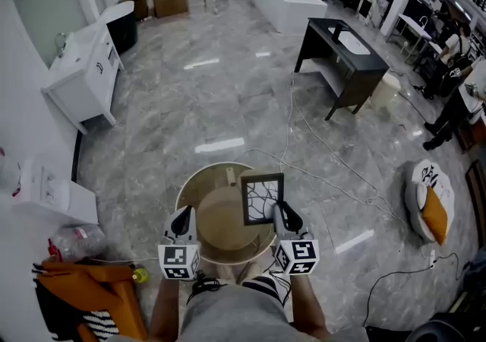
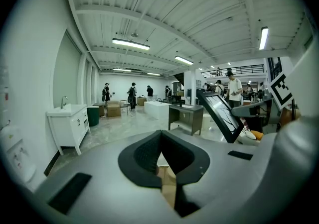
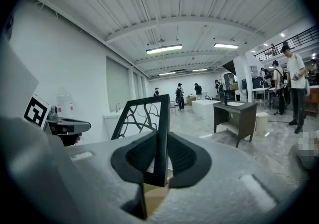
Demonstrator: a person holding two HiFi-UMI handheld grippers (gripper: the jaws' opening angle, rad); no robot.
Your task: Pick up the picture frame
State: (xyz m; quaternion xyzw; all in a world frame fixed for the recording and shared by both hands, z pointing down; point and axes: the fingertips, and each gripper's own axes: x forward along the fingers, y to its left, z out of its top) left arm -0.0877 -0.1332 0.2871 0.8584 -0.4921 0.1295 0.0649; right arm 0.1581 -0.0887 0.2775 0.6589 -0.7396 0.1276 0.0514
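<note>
The picture frame [image 1: 263,198] is black with a branch-pattern insert. It stands upright above the round wooden table [image 1: 194,181]. My right gripper [image 1: 279,211] is shut on the frame's right edge, and in the right gripper view that edge [image 3: 160,133] runs between the pads of the right gripper [image 3: 160,161]. My left gripper [image 1: 182,220] hovers over the table's left side, apart from the frame. In the left gripper view, the left gripper [image 2: 164,161] is open and holds nothing, and the frame [image 2: 223,116] shows tilted at the right.
A white vanity cabinet [image 1: 83,78] stands at the left and a dark sink desk [image 1: 342,55] at the back right. Cables [image 1: 304,143] trail over the marble floor. A round cushion [image 1: 429,200] lies at the right. An orange object [image 1: 91,287] sits at the lower left. Several people stand far back.
</note>
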